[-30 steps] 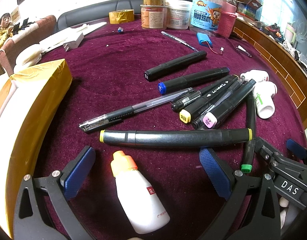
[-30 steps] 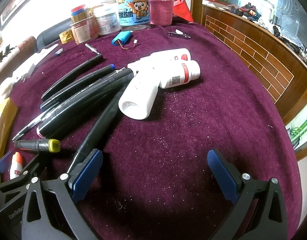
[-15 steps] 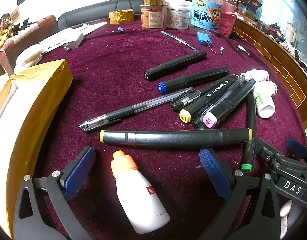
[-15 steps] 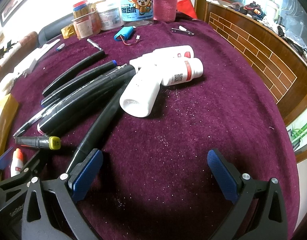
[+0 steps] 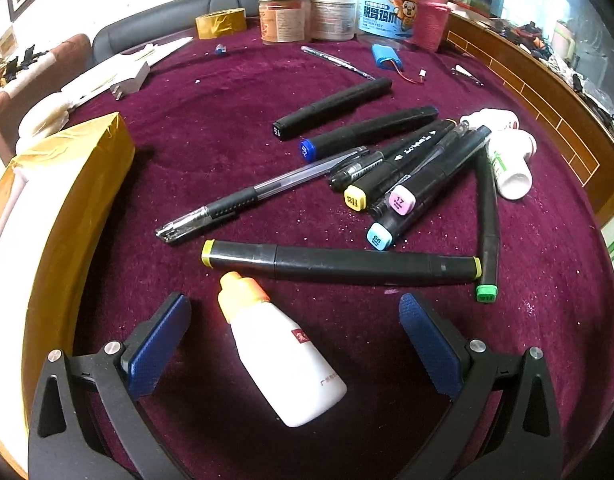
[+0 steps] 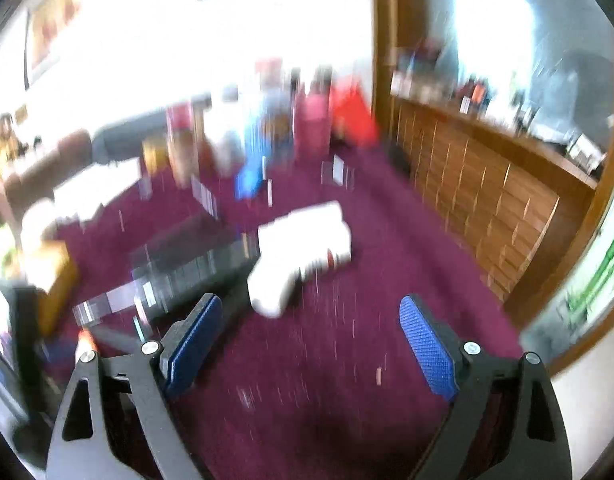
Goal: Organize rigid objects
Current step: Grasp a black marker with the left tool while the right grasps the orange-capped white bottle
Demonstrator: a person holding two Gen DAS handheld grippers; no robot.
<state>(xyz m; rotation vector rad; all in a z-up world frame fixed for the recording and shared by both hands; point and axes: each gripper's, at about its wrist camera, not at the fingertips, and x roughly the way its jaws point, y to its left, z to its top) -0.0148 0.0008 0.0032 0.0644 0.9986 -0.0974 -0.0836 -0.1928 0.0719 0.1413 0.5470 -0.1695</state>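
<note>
Glue bottle (image 5: 285, 364) lies on the surface (image 5: 211, 132) between the wide, empty left fingers (image 5: 157, 346), orange cap pointing away; right gripper (image 6: 311, 350), closing on nothing, hangs farther off.

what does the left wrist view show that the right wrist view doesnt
Only the left wrist view, sharp: the left gripper, open over the orange-capped white bottle, and readable marker caps such as the pink-capped marker. Only the right wrist view, badly blurred: the right gripper, its jaws closing on nothing. Both share the maroon tablecloth, the black markers and the white bottles.
</note>
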